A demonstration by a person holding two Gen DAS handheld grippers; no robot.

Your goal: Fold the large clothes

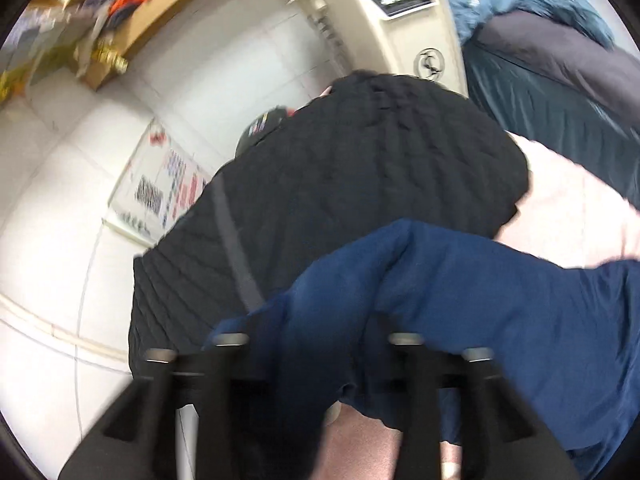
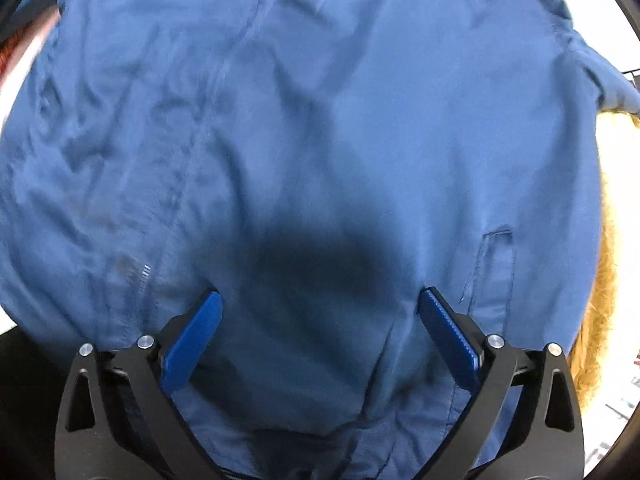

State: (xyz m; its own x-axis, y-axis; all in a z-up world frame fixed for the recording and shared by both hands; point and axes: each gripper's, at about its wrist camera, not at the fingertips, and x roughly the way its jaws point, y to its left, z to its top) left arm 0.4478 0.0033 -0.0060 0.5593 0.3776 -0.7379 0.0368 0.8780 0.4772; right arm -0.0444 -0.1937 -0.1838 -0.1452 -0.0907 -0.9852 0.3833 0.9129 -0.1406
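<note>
Two views, both crowded with one blue jacket [image 2: 320,128]. Under the right tongs [image 2: 320,300], spread flat and filling nearly the whole frame, wrinkled toward the left of the tongs, smoother toward the right. Right tongs wide apart, blue pads [image 2: 192,344] hovering over the cloth with nothing between them, a dark shadow [image 2: 320,264] cast on the fabric just ahead. Front zipper seam [image 2: 248,40] running away from the tongs, up and slightly left; a slit pocket [image 2: 490,264] just beyond the right pad. White bench [image 2: 608,24] showing only at the far right corner, past a sleeve; a tuft of orange fur [image 2: 600,280] off to the right edge. In the left view, heavy blur: a fold of the same jacket [image 1: 440,280] draped over and across the left tongs [image 1: 320,344], hiding the finger ends, so cannot tell whether clamped or parted. Ahead of the left tongs, a person in a black knit sweater [image 1: 340,168]; to the left, white floor tiles [image 1: 60,200] and a printed sheet [image 1: 160,184]; far ahead and right, more dark and blue cloth [image 1: 540,60].
</note>
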